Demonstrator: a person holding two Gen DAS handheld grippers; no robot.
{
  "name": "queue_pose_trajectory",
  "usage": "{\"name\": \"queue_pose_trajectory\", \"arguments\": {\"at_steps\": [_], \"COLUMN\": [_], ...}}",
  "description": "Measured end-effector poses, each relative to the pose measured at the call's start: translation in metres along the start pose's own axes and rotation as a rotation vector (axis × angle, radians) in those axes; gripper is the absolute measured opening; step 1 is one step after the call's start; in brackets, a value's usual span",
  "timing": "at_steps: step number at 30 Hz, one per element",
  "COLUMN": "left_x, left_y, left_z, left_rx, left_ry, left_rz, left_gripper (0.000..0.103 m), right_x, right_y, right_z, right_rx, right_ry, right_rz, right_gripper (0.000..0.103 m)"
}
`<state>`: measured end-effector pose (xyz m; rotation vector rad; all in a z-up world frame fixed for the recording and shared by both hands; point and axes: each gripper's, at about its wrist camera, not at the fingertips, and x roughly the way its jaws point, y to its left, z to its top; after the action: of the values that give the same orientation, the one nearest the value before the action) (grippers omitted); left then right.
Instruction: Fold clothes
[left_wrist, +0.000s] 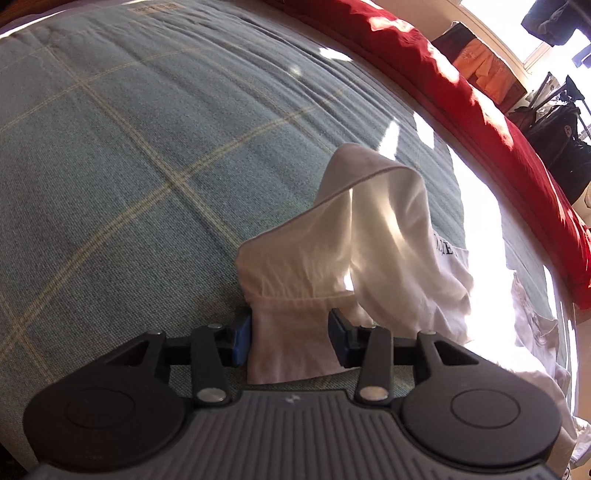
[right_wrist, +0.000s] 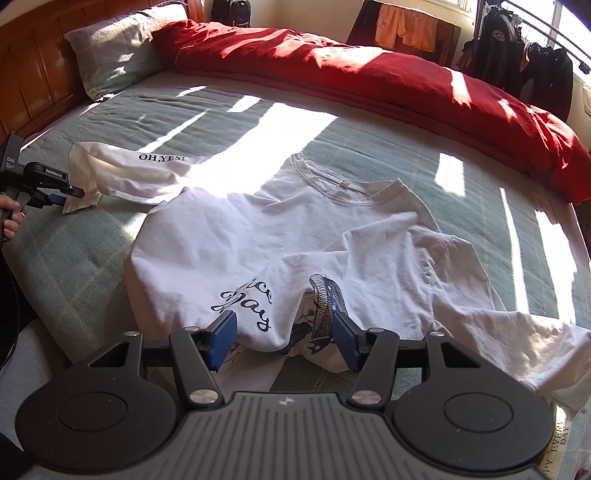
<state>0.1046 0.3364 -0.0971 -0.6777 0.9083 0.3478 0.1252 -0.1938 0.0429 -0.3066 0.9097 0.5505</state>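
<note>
A white long-sleeved T-shirt (right_wrist: 295, 229) with dark blue print lies crumpled on the green checked bedspread (right_wrist: 92, 266). Its left sleeve (right_wrist: 122, 166), printed "OH,YES!", stretches out to the left. In the left wrist view this sleeve (left_wrist: 332, 229) arches up, and its cuff (left_wrist: 291, 332) lies flat between the blue pads (left_wrist: 242, 339). My left gripper (left_wrist: 290, 339) is open around the cuff; the right wrist view shows the left gripper (right_wrist: 68, 194) at the sleeve end, held by a hand (right_wrist: 9, 218). My right gripper (right_wrist: 284, 341) stands open over a bunched fold of the shirt's printed front.
A red duvet (right_wrist: 369, 74) is heaped along the bed's far side. A pillow (right_wrist: 118, 48) leans on the wooden headboard (right_wrist: 33, 74) at the far left. Dark clothes (right_wrist: 517, 55) hang on a rack beyond the bed. Bright sun patches cross the bedspread (left_wrist: 129, 166).
</note>
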Motion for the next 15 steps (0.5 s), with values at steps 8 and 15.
{"name": "queue_pose_trajectory", "arguments": {"at_steps": [8,15], "left_x": [-0.033,-0.077], "left_y": [-0.003,0.034], "left_z": [0.014,0.058], "left_rx": [0.091,0.035], "left_ry": [-0.075,-0.17], "left_rz": [0.078,0.153], "left_gripper": [0.001,0.001], "right_x": [0.011,0.021], "right_y": [0.004,0.008], "right_z": [0.006,0.012], "right_rx": [-0.005,-0.007], "right_ry": [0.008,0.018], "right_rz": [0.004,0.004], "right_gripper": [0.062,0.062]}}
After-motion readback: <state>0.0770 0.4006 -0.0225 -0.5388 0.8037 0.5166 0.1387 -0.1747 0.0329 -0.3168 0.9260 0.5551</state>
